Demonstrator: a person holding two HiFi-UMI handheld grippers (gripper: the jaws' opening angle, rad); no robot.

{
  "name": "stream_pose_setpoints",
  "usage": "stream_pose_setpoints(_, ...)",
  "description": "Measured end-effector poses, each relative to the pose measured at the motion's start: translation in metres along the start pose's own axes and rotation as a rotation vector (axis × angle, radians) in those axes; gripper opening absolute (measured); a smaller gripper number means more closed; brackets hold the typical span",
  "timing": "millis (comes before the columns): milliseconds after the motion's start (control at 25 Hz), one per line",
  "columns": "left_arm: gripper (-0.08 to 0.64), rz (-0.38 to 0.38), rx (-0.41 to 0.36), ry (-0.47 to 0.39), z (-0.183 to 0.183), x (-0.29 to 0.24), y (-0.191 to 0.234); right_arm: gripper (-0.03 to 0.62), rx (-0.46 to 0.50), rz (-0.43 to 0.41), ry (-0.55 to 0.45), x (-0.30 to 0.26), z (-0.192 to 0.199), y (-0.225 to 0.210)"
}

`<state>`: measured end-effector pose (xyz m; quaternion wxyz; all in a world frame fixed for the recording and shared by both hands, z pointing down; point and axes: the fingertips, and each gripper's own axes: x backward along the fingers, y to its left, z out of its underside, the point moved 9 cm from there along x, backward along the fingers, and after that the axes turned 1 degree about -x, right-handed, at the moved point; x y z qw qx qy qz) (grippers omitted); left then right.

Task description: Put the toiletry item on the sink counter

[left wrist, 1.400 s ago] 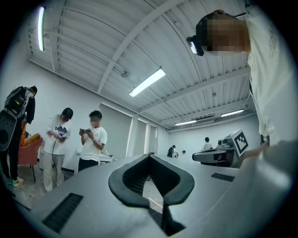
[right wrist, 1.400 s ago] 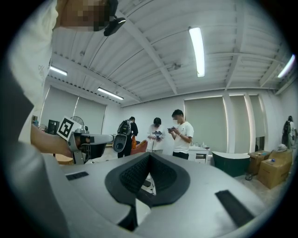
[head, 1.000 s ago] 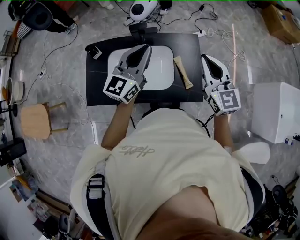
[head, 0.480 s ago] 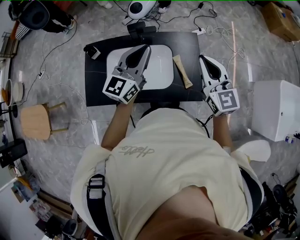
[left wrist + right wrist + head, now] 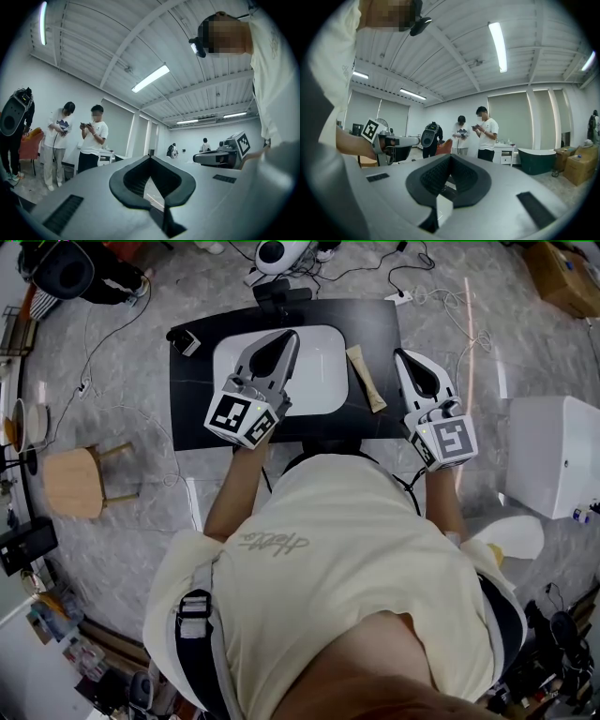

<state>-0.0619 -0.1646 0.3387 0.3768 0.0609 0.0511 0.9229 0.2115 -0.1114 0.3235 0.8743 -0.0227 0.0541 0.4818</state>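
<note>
Covered, or too small to tell
The left gripper [image 5: 292, 335] covers the part of the white basin [image 5: 323, 371] beneath it. Print on the tan tube [image 5: 366, 382], just left of the right gripper [image 5: 401, 354], is too small to read. The small dark object [image 5: 187, 340] well left of the left gripper cannot be identified.

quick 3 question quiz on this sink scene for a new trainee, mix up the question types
1. True or false: the tube lies inside the white basin.
2. Which gripper hangs over the basin? A) left gripper B) right gripper
3. Fill in: the jaws of both grippers are ____ and hold nothing.

Key:
1. False. It lies on the black counter, between the basin and the right gripper.
2. A
3. shut
</note>
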Motion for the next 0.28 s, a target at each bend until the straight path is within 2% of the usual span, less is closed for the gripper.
stream_pose_setpoints(280, 0.003, -0.004, -0.003, 0.005, 0.0034, 0.0043, -0.0020, -0.005, -0.007, 0.018, -0.009, 0.0071, 0.0036, 0.0001)
